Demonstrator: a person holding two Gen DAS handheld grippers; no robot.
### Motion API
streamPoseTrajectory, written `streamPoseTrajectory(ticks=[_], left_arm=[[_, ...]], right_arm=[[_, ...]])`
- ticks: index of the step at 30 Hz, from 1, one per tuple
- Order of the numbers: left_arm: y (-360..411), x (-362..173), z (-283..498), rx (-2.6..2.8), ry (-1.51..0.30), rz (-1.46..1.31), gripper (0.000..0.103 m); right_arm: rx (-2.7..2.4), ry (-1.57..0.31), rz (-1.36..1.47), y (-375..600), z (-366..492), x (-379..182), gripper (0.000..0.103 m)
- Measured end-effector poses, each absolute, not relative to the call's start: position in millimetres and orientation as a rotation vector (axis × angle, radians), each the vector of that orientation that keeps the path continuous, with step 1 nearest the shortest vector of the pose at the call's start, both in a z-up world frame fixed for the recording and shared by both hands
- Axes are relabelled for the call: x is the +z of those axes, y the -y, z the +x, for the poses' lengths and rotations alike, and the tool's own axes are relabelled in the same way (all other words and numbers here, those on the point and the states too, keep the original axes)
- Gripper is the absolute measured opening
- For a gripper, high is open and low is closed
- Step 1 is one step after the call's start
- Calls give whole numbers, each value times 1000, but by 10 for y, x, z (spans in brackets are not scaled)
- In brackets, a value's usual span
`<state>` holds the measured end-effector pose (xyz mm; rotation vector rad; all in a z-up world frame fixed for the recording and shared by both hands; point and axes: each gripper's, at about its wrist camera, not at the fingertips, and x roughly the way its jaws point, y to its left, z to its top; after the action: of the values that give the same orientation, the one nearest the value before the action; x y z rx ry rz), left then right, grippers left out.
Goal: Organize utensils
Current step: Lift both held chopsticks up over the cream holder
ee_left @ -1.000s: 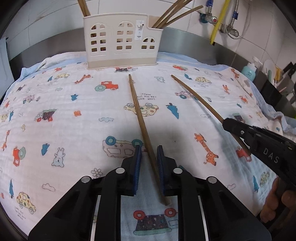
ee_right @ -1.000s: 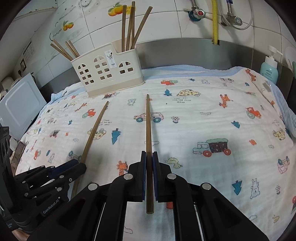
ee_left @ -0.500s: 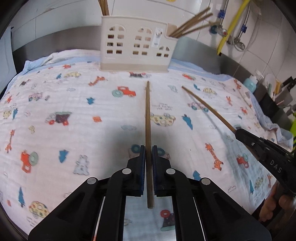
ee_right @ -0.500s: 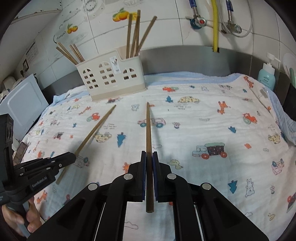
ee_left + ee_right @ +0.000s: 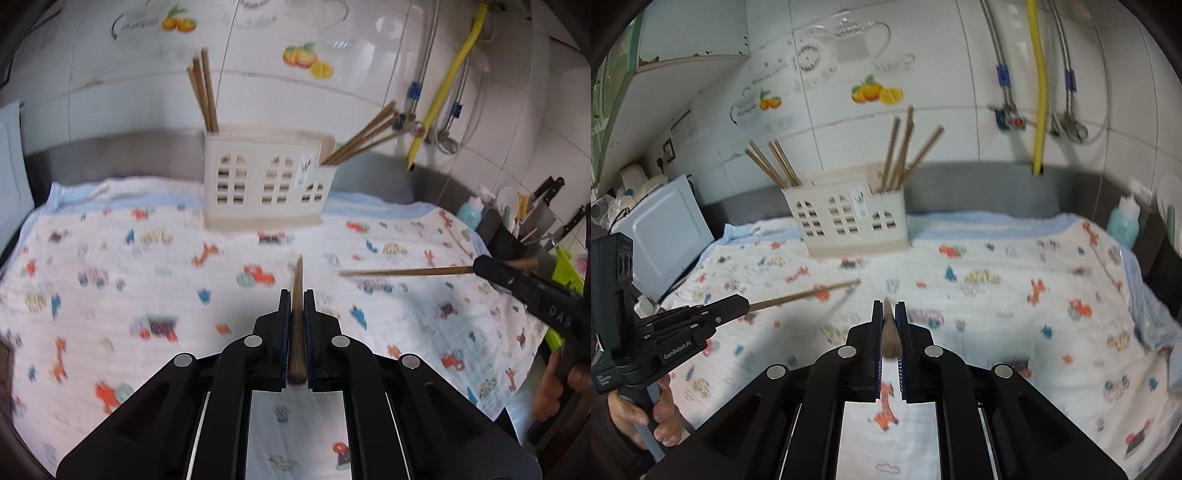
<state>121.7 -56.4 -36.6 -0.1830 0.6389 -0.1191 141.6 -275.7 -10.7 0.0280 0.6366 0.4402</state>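
Note:
A cream utensil holder (image 5: 266,184) (image 5: 846,218) stands at the back of the patterned cloth (image 5: 110,280), with several brown chopsticks in its left and right ends. My left gripper (image 5: 296,295) is shut on a brown chopstick (image 5: 296,291) and holds it above the cloth, tip toward the holder. My right gripper (image 5: 890,306) is shut on another chopstick (image 5: 891,332), also lifted and aimed at the holder. The right gripper and its chopstick (image 5: 406,272) show at the right of the left wrist view; the left gripper's chopstick (image 5: 805,294) shows at the left of the right wrist view.
A tiled wall with hoses and a yellow pipe (image 5: 1039,85) rises behind the steel counter edge. A teal bottle (image 5: 1123,221) and a knife rack (image 5: 532,218) stand at the right. A white appliance (image 5: 665,229) sits at the left.
Both grippers have lifted their chopsticks off the cloth and tilted up, so the chopsticks now point level toward the holder. The left gripper closed on its chopstick a second ago.

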Motion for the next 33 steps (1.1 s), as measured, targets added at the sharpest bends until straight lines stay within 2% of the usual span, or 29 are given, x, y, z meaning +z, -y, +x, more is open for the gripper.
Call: streamPoseTrajectory(ticks=[24, 33], left_arm=[[255, 514, 1829, -244, -544, -77, 5], [176, 1119, 2066, -215, -424, -53, 5]], right_arm=[[503, -582, -105, 2183, 2355, 1389, 6], [471, -608, -154, 1903, 2840, 1447, 6]])
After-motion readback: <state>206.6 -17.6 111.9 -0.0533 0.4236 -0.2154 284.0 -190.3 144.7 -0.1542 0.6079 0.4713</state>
